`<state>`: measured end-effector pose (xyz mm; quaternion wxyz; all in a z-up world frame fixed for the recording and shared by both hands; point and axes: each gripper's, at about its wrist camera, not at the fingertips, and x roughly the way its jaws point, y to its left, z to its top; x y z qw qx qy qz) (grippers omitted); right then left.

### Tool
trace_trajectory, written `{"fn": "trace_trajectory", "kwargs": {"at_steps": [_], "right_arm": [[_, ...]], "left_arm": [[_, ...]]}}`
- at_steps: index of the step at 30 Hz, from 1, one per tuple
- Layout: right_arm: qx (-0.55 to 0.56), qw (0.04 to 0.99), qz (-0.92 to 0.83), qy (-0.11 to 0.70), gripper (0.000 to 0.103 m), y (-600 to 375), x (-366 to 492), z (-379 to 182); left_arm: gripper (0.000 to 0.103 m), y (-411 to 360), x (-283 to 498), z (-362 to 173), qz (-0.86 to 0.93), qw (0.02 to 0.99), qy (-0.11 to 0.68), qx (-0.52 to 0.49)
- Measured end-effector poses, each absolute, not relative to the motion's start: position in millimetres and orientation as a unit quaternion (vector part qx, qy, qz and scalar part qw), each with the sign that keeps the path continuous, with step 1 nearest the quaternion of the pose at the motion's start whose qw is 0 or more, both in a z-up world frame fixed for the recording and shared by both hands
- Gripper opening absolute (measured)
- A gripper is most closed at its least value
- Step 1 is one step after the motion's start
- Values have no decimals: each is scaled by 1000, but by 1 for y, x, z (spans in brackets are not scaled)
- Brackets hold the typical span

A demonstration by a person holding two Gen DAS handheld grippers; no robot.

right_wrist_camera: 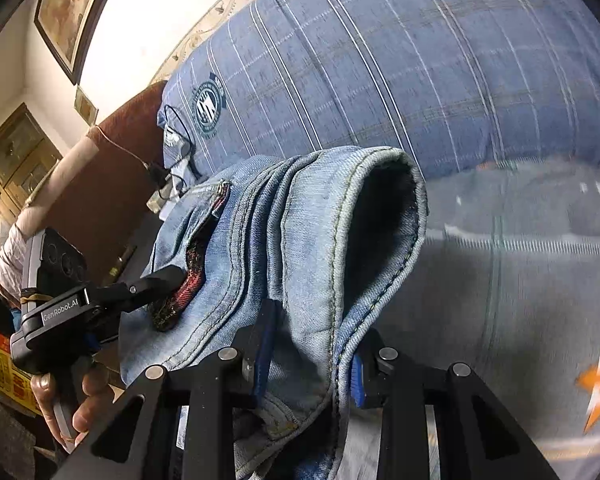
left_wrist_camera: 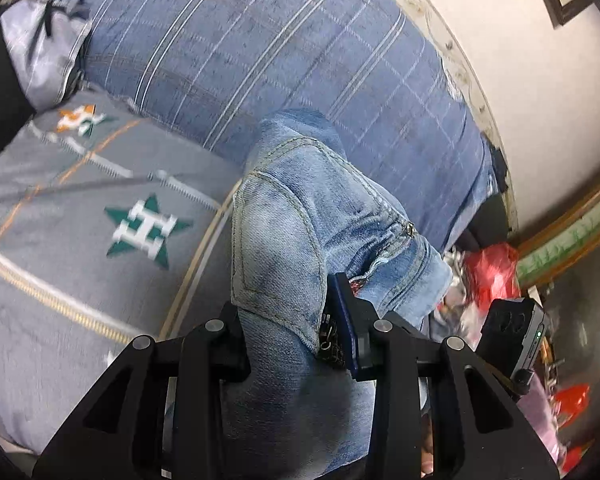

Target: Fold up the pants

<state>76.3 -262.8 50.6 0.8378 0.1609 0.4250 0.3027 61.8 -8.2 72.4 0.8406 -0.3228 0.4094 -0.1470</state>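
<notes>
Light blue denim pants [left_wrist_camera: 292,224] hang between both grippers above the bed. My left gripper [left_wrist_camera: 288,332] is shut on a thick fold of the denim near a back pocket and the zip. My right gripper [right_wrist_camera: 312,356] is shut on the waistband edge of the pants [right_wrist_camera: 300,248], whose opening gapes to the right. The left gripper [right_wrist_camera: 156,280] also shows in the right wrist view, pinching the pants by the red-lined fly. The right gripper body [left_wrist_camera: 516,332] shows at the right of the left wrist view.
A grey bedsheet [left_wrist_camera: 80,240] with star logos lies below. A blue striped quilt [left_wrist_camera: 280,48] is bunched behind it against a cream wall. Red bags [left_wrist_camera: 492,268] and clutter lie at the bedside. A brown headboard [right_wrist_camera: 112,168] and a cable [right_wrist_camera: 176,148] show at left.
</notes>
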Motion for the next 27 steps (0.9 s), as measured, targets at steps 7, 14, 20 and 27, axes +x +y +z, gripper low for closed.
{"fn": "trace_trajectory", "kwargs": {"at_steps": [7,14,20,27], "right_arm": [[168,835,320,414,30,-264,152,61],[172,817,296,465,30,-265,191,1],[204,796,288,491,30,-265,211,-29],[201,804,290,478,30,-261,216,-24]], "left_arm": [[33,-14,108,69,-147,853,390,-314],[33,-18,147,-3,-122,813,459,-337],[33,-19,148,-5,-104,822,462,-317],[33,-19,152,-7,-111,824,459,-313]]}}
